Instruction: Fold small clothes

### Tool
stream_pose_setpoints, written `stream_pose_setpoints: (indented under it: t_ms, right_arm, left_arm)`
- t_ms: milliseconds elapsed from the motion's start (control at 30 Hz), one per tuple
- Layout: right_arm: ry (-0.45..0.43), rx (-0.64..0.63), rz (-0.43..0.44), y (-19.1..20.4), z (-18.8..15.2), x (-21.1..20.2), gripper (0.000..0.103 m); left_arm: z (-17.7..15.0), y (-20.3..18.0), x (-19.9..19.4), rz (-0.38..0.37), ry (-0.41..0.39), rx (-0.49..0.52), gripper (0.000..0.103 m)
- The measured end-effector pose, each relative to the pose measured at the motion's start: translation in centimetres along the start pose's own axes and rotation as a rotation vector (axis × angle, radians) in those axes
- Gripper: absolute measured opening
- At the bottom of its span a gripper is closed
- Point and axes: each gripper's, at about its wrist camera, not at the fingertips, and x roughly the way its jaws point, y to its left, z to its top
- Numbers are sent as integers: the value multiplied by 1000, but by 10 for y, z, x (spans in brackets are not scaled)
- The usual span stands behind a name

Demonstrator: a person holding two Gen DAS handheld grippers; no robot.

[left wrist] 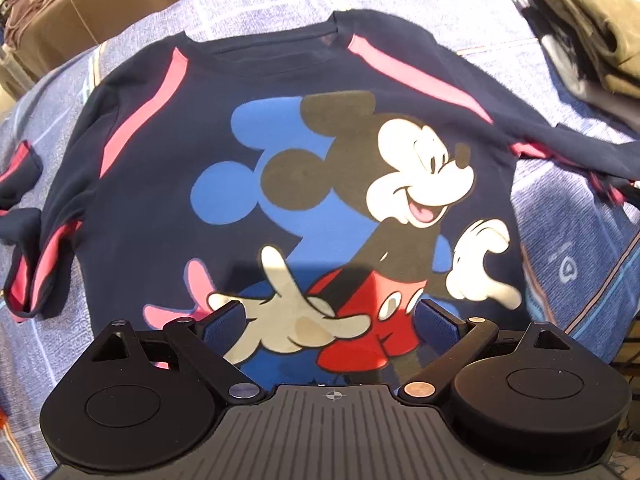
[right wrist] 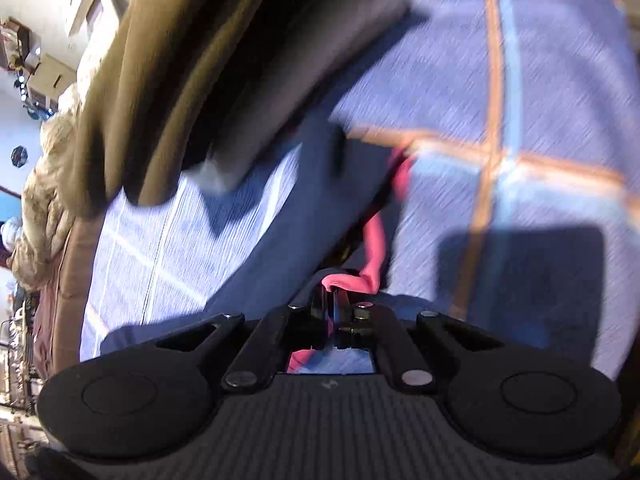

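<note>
Navy sweatshirt (left wrist: 168, 216) – cartoon mouse print, pink stripes – lies flat, face up, sleeves spread out

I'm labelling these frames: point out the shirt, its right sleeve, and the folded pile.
shirt (left wrist: 160, 216): left wrist view, navy chest left of the print.
sleeve (right wrist: 288, 216): right wrist view, navy mid-length.
pile (left wrist: 592, 28): left wrist view, olive top garment.

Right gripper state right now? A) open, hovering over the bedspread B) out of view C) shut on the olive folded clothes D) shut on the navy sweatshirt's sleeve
D: in the right wrist view the right gripper is pinched shut on the navy-and-pink sleeve.
</note>
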Motion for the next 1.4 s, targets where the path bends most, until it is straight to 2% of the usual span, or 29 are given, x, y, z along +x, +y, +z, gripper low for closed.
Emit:
stream_pose_setpoints:
  t_ms: [67, 167, 233, 300, 367, 433, 500, 600, 667, 733, 800, 867, 1000, 1033, 1100, 1167, 1233, 1267, 1300, 1333, 1400]
  right_arm:
    - [-122, -58, -71, -15, 31, -35, 4]
    - [-338, -342, -195, -16, 78, -93, 4]
    - [-391, -554, -232, -3, 92, -111, 4]
    - [-428, -777, -285, 12, 84, -118, 4]
    - [-429, -907, -300, 18, 69, -115, 4]
    - [-349, -973, -289, 19, 52, -95, 4]
    - [-272, -965, -270, 16, 41, -73, 4]
    - [-215, -946, -293, 14, 30, -50, 4]
    - [-266, -966, -291, 27, 27, -57, 4]
    - [-343, -1074, -272, 52, 21, -69, 4]
    - [-397, -1200, -195, 84, 9, -84, 4]
    - [-432, -1365, -42, 122, -18, -103, 4]
    - [-420, -1822, 341, 194, -122, -119, 4]
    - [-389, -1934, 454, 212, -158, -119, 4]
    - [-227, -2139, 676, 235, -230, -113, 4]
    - [-90, -2335, 824, 239, -303, -102, 8]
    - [19, -2414, 913, 236, -363, -87, 10]
    - [79, -2420, 928, 233, -383, -79, 22]
    - [150, -2438, 907, 229, -402, -70, 30]
    - [179, -2452, 871, 225, -414, -64, 37]
    - [199, -2415, 857, 218, -419, -66, 37]
  left_arm:
    - [0, 0, 0, -8, -5, -16, 103]
    - [-2, 0, 3, -15, 4, -26, 103]
    - [-4, -1, 6, -18, 19, -26, 103]
    - [-4, -3, 9, -21, 33, -21, 103]
    - [-3, -6, 9, -29, 34, -14, 103]
    - [-2, -9, 8, -42, 32, -8, 103]
    - [0, -12, 7, -46, 32, -3, 103]
    - [0, -13, 3, -45, 21, -1, 103]
    - [-1, -11, -1, -40, 11, -2, 103]
    - [-3, -6, -4, -30, 1, -16, 103]
    - [-6, 3, -7, -20, -6, -47, 103]
    - [-11, 18, -11, -13, -16, -97, 103]
    - [-29, 57, -20, 26, -32, -197, 103]
    - [-35, 67, -22, 43, -32, -220, 103]
    - [-50, 90, -28, 78, -31, -275, 103]
    - [-68, 113, -34, 110, -29, -341, 103]
    - [-86, 136, -39, 137, -23, -418, 103]
    - [-95, 147, -41, 146, -19, -453, 103]
    - [-104, 154, -42, 152, -15, -485, 103]
    - [-111, 160, -43, 154, -11, -510, 103]
    - [-125, 169, -44, 147, -15, -543, 103]
